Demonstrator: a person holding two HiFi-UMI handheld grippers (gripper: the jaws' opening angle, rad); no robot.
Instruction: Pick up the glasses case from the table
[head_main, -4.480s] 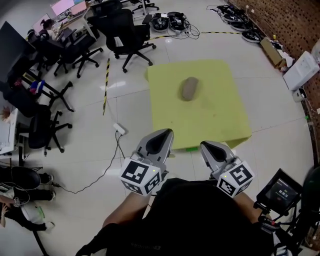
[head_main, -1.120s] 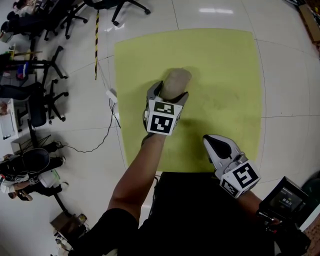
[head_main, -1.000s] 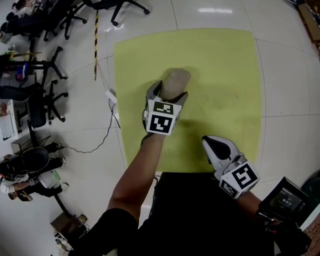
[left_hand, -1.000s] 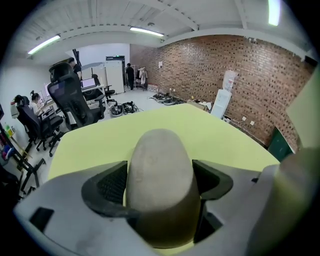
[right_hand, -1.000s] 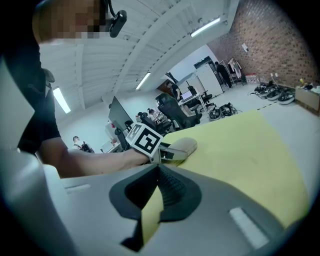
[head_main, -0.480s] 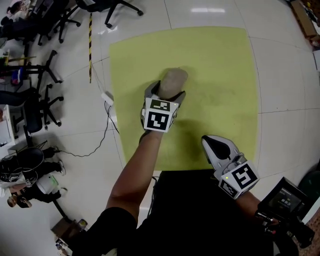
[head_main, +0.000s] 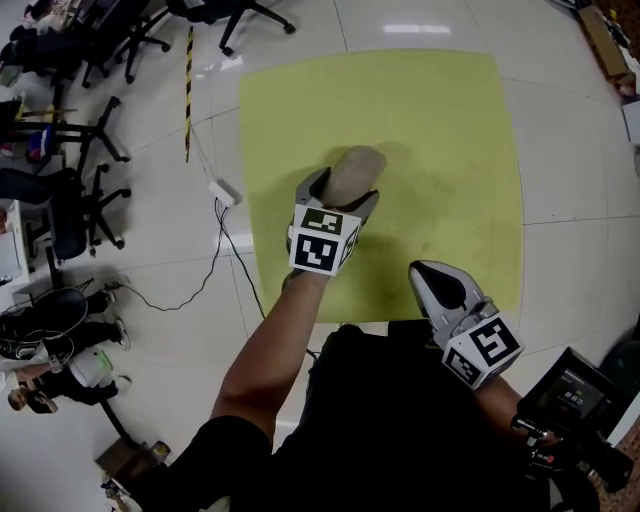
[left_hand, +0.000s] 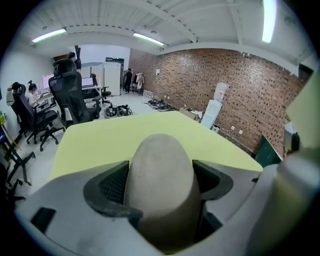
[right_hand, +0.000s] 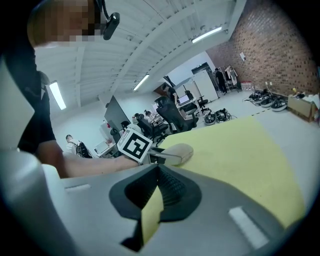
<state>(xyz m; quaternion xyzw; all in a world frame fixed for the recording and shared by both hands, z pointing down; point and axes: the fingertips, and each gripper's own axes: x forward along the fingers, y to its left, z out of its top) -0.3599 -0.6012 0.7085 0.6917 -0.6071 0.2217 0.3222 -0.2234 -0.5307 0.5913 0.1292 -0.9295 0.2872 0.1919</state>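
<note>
Yellow-green cloth covers the table (head_main: 440, 150), which fills the upper middle of your head view. Off its 9 o'clock edge, black office chairs (head_main: 70, 210) stand on the pale tiled floor. A white power strip (head_main: 222, 191) with its cable lies just beside that edge.

Your left gripper (head_main: 345, 188) reaches out over the table, pointing toward 12 o'clock, with its marker cube toward you. Its jaws are clamped on the glasses case (head_main: 352, 172), one on each long side. The case is a rounded grey-beige shell near the table's middle, a little toward 9 o'clock. Its far end sticks out past the jaw tips toward 1 o'clock. In the left gripper view the case (left_hand: 159, 175) fills the space between the two jaws, with the cloth beyond it. You cannot tell from these views whether the case touches the cloth.

Your right gripper (head_main: 432, 278) hangs at 5 o'clock from the left one, over the table's near edge. Its jaws are together with nothing between them, and only a thin sliver of cloth shows through.

At 4 o'clock, by your right arm, sits a small device with a lit screen (head_main: 572, 392).
</note>
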